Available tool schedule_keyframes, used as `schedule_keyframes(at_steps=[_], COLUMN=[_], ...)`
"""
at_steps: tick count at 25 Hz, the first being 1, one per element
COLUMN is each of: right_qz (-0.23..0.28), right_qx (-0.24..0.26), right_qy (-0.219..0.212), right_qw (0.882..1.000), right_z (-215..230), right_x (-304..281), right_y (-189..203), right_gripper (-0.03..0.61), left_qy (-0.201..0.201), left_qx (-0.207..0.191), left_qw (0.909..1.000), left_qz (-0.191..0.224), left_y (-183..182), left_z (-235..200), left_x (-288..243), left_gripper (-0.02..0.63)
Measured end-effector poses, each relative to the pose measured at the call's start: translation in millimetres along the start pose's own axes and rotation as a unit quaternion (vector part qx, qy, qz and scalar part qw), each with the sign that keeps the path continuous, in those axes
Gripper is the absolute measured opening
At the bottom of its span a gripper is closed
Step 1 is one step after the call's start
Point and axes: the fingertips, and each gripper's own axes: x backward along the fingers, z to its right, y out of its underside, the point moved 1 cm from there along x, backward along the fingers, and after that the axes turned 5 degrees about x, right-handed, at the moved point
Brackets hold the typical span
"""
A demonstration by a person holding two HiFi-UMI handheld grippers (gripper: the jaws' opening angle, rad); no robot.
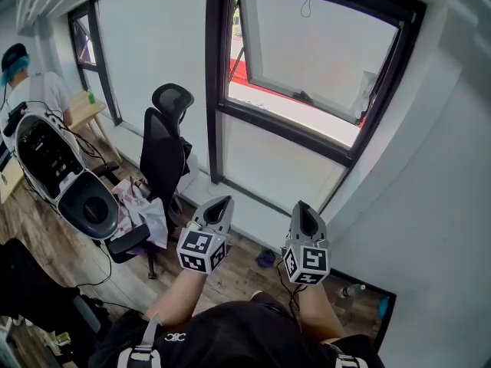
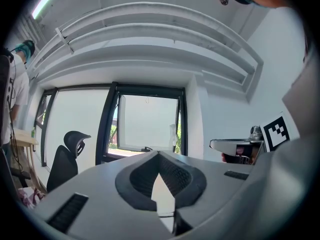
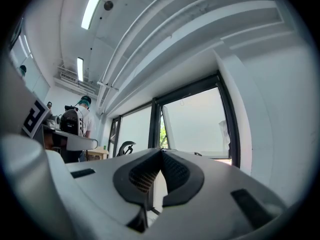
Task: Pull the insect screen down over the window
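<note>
Head view: the left gripper [image 1: 220,205] and right gripper [image 1: 306,209] sit side by side at lower centre, ribbed dark jaws pressed together on nothing, with free air ahead. Above them, at upper centre, is the black-framed window [image 1: 307,60], its sash tilted open and a thin cord loop [image 1: 307,8] near its top edge. A black mesh chair [image 1: 165,156] crowds the left; a smooth white wall [image 1: 445,205] bounds the right.

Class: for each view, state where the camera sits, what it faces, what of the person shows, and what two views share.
Head view: on the person's head, looking down at the window, forearms, left gripper, right gripper.
Left gripper view: rides the left gripper, faces the window past its shut jaws.
Right gripper view: the same from the right gripper.
Shared: all show the window and office chair.
</note>
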Motion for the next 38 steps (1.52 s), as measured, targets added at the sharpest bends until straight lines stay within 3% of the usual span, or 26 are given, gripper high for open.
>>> schedule_keyframes(at_steps=[10,18,29,38], right_qz=[0.011,0.026,0.0,-0.018], right_qx=[0.0,-0.006,-0.026,-0.012], right_qy=[0.003,0.015,0.023,0.031], right_qw=[1.0,1.0,0.999,0.999], right_z=[-7,9,47,94], right_x=[-34,-85,-208,-338], right_y=[6,17,61,83], right_gripper=[0.002,0.002,0.002,0.002], left_qy=[-0.016,-0.011,-0.008,0.001], left_qx=[-0.032,-0.048,-0.038,-0.029], left_qw=[0.9993,0.9986,0.9992,0.9993], left_qz=[0.007,0.016,-0.008,-0.025], left_y=[-6,-8,9,7], left_z=[-32,-62,-125,-183], left_x=[-13,-59,-174,-313], left_gripper=[0.002,0.002,0.002,0.002])
